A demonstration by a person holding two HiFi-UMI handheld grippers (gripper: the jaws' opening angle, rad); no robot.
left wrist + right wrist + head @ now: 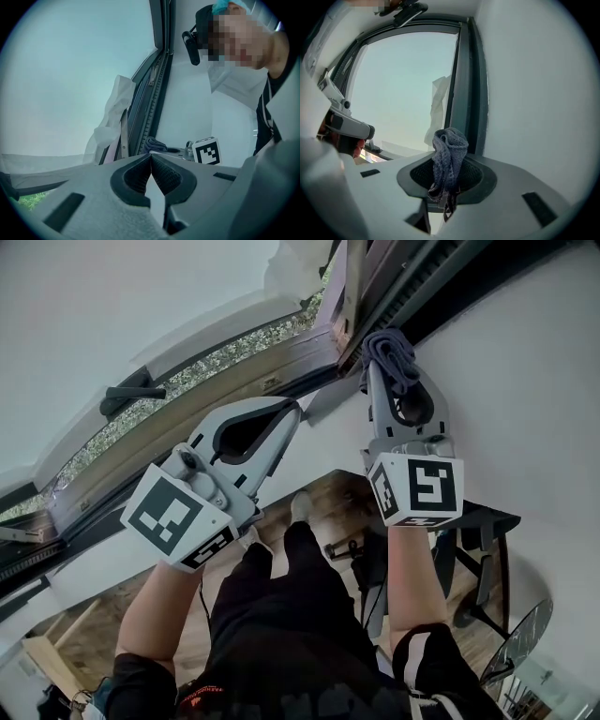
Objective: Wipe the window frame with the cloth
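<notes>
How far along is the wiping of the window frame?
Done: the cloth is gripped in the right gripper. In hand: the cloth is held up beside the dark window frame; contact is unclear. Remaining: the wiping itself. The left gripper is shut, empty.

We're looking steeply down past our own arms. Our right claw (392, 371) is up at the dark window frame (427, 292), with a bundled bluish cloth (388, 351) pinched at its tip, right by the frame's corner. Our left claw (292, 412) sits lower and to the left, tips together with nothing in them, close under the sill. A black window handle (128, 394) lies further left. The white wall (534, 381) fills the right side. Below us are dark trousers (281, 615) and wooden floor (328, 498).
</notes>
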